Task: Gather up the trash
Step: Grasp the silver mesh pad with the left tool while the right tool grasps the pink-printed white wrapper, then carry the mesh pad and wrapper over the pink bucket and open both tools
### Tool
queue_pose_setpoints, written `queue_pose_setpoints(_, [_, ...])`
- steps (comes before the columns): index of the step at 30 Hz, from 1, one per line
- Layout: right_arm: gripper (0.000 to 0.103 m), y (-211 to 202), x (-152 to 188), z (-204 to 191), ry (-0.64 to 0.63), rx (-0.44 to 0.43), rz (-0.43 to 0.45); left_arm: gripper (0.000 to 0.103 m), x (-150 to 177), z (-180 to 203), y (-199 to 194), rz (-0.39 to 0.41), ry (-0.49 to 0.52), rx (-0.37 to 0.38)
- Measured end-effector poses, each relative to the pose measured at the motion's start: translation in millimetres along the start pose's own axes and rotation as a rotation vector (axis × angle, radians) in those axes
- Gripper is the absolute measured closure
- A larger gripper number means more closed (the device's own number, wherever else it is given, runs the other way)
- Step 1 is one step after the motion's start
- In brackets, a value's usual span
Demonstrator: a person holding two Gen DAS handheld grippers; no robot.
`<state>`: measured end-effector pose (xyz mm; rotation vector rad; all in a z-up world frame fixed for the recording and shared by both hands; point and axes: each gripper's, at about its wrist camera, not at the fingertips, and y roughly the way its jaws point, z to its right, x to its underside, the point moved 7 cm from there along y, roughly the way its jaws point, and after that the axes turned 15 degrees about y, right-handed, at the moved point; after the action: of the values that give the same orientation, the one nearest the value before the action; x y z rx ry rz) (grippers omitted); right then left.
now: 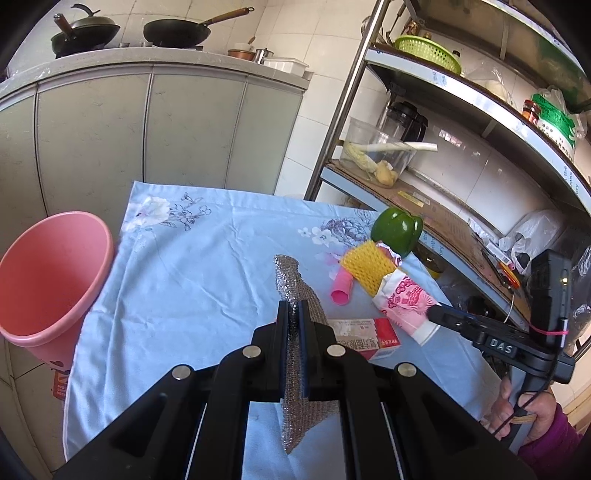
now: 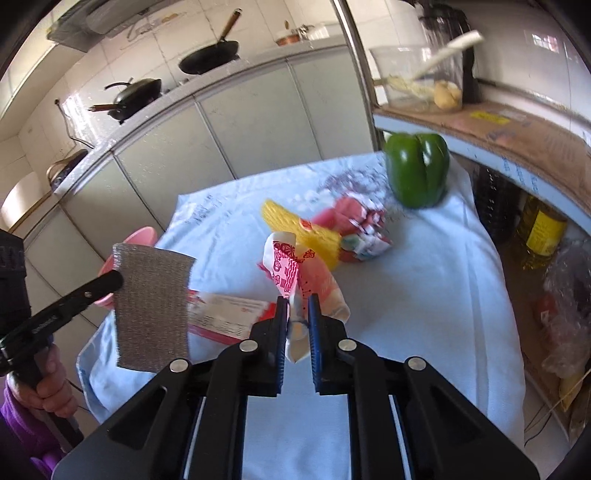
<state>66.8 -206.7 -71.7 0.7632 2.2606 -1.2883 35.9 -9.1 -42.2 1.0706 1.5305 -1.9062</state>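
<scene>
My left tool (image 1: pixel 294 314) is clenched on a silver mesh scouring cloth (image 1: pixel 301 291), which hangs stiffly between its two fingers, lifted off the surface (image 1: pixel 207 266); from the right wrist view the same cloth (image 2: pixel 153 306) shows as a flat grey sheet pinched at its left edge. My right tool (image 2: pixel 297 306) is clamped on the white end of a crumpled pink and white printed paper wrapper (image 2: pixel 291 280), and in the left wrist view that wrapper (image 1: pixel 404 301) juts out at 3 o'clock from the right tool's (image 1: pixel 436 314) tip. Just beyond my left tool, at 2 o'clock, a red and white carton (image 1: pixel 365 334) lies flat on the pale blue floral cloth that covers the surface. Farther out at 1 o'clock sit a yellow foam fruit net (image 1: pixel 367 266) and a small pink tube (image 1: pixel 342 290), the net touching a crumpled foil-edged packet whose print I cannot read. Behind them at the far right edge of the surface stands a green bell pepper (image 1: pixel 397 230). At 9 o'clock, just beside the surface's left edge, is the open pink bin (image 1: pixel 51 280), tilted in my view. Beyond, at 12 o'clock, two black woks (image 1: pixel 177 31) sit on the kitchen counter, and a metal shelf rack (image 1: pixel 480 107) rises at 2 o'clock.
</scene>
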Motion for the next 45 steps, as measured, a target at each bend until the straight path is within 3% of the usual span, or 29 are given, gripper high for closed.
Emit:
queue_pose_setpoints(11, [0.091, -4.3, -10.1, -75.4, -0.113, -0.108, 0.024, 0.098, -6.1, -33.1, -31.0, 0.069, -0.049, -0.058])
queue_pose_setpoints(24, [0.091, 49.3, 7.6, -194.0, -0.289, -0.25, -0.072, 0.098, -6.8, -133.0, -84.0, 0.154, -0.196, -0.259])
queue_pose_setpoints(33, [0.091, 105.6, 31.1, -268.4, -0.401, -0.305, -0.163, 0.098, 3.1, -206.4, -97.3, 0.153, -0.269, -0.396])
queue_pose_setpoints(35, [0.091, 117.0, 35.4, -278.3, -0.41, -0.309, -0.18, 0.098, 4.6, -221.4, -96.3, 0.151, -0.264, -0.441])
queue_pose_setpoints(45, [0.091, 174.1, 54.9, -312.7, -0.425, -0.32, -0.27, 0.098, 24.1, -263.4, -75.6, 0.098, -0.316, -0.525])
